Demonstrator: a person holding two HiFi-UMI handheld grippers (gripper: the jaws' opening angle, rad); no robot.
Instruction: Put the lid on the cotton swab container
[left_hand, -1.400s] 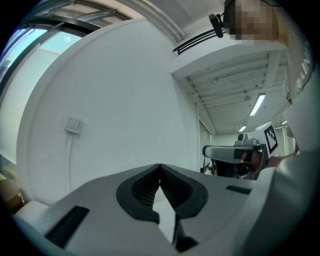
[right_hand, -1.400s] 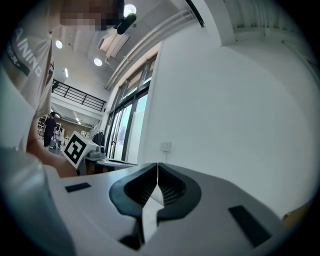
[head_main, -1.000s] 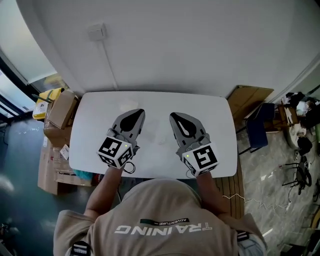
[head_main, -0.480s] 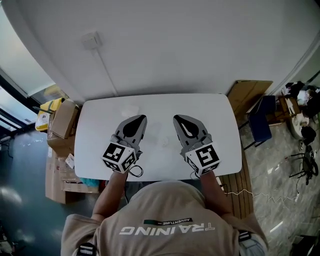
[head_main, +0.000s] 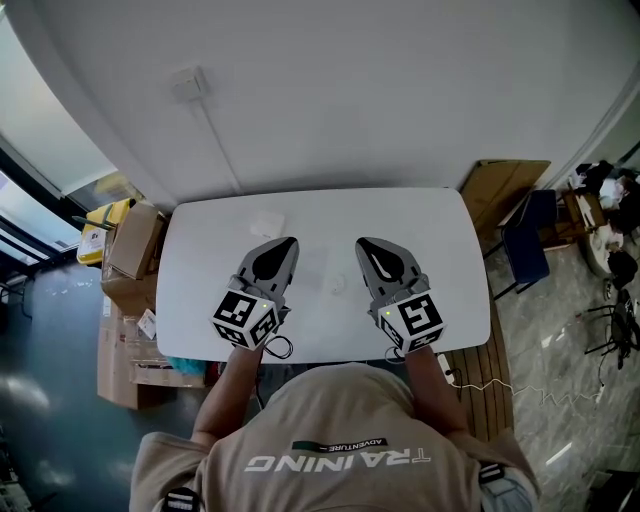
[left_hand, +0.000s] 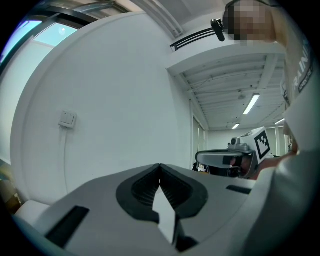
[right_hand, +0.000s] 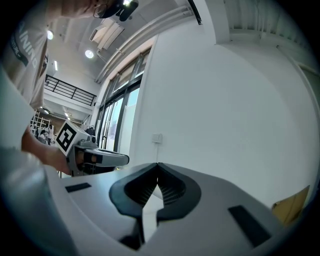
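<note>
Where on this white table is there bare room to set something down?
The widest bare patch is the right end of the table, between the right gripper and the edge. The left end, outside the left gripper, is bare too. The middle is tighter: a small white object lies between the grippers, another pale object beyond the left gripper's tip.

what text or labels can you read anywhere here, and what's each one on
"TRAINING": large white letters on the shirt, upside down in the head view.
"ADVENTURE": small tag just above it, same shirt.
Cubes: black marker squares only, no words.
Yellow box: print too small to read.
</note>
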